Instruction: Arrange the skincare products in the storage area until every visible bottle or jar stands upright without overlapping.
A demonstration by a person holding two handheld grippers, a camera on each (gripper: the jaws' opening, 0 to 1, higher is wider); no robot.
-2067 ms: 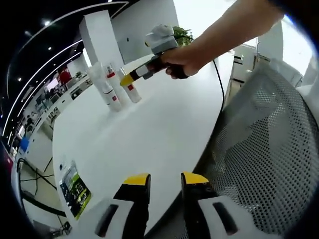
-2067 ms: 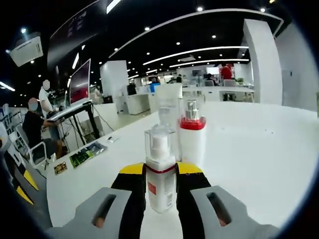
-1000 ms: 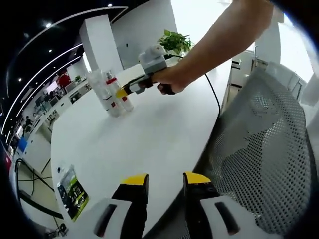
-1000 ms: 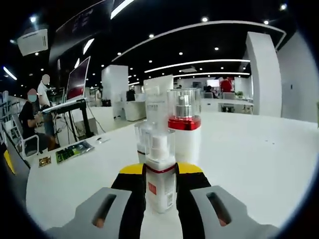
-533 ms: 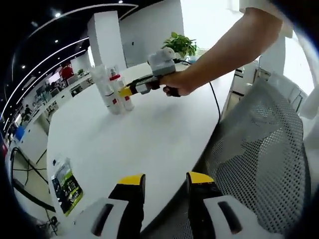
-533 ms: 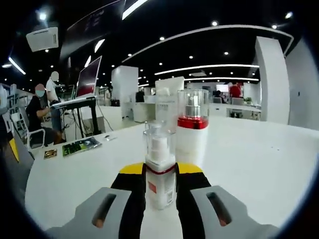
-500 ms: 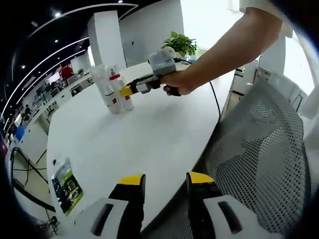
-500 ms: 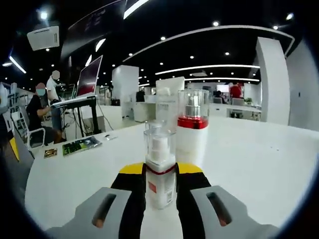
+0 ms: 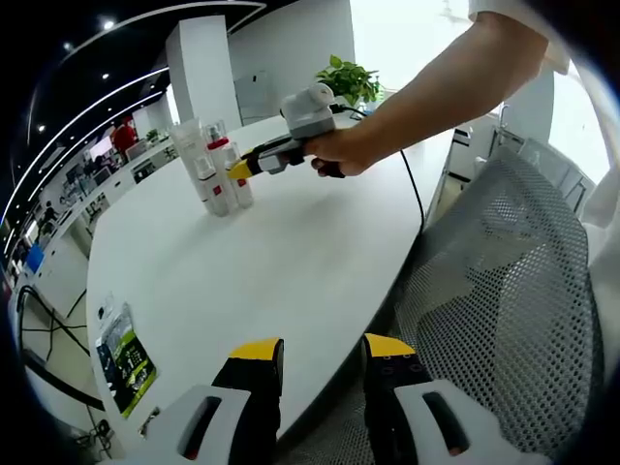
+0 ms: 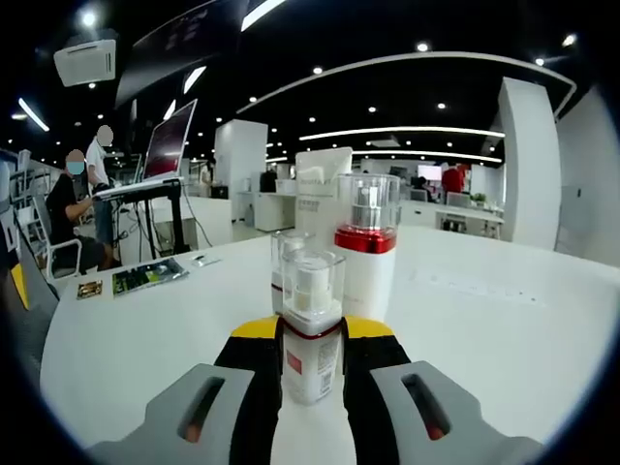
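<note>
My right gripper (image 10: 312, 360) is shut on a small white pump bottle (image 10: 311, 334) with a clear cap and a red band, held upright. Just behind it stand a larger bottle with a red collar (image 10: 366, 262), another small clear-capped bottle (image 10: 288, 254) and a tall white tube (image 10: 322, 194), all upright and close together. In the left gripper view the right gripper (image 9: 238, 170), held by a hand, has its yellow tips right beside this cluster of bottles (image 9: 206, 172) on the white table (image 9: 291, 262). My left gripper (image 9: 323, 355) hangs open over the table's near edge, holding nothing.
A grey mesh chair (image 9: 504, 310) stands at the right of the table. A green leaflet (image 9: 121, 351) lies near the table's left edge, and leaflets (image 10: 145, 276) lie on the left of the table. A potted plant (image 9: 347, 77) stands at the far end. People stand by a screen (image 10: 167, 145).
The right gripper has carried the small bottle closer to the standing bottles. The left gripper stays open; its view has only shifted a little.
</note>
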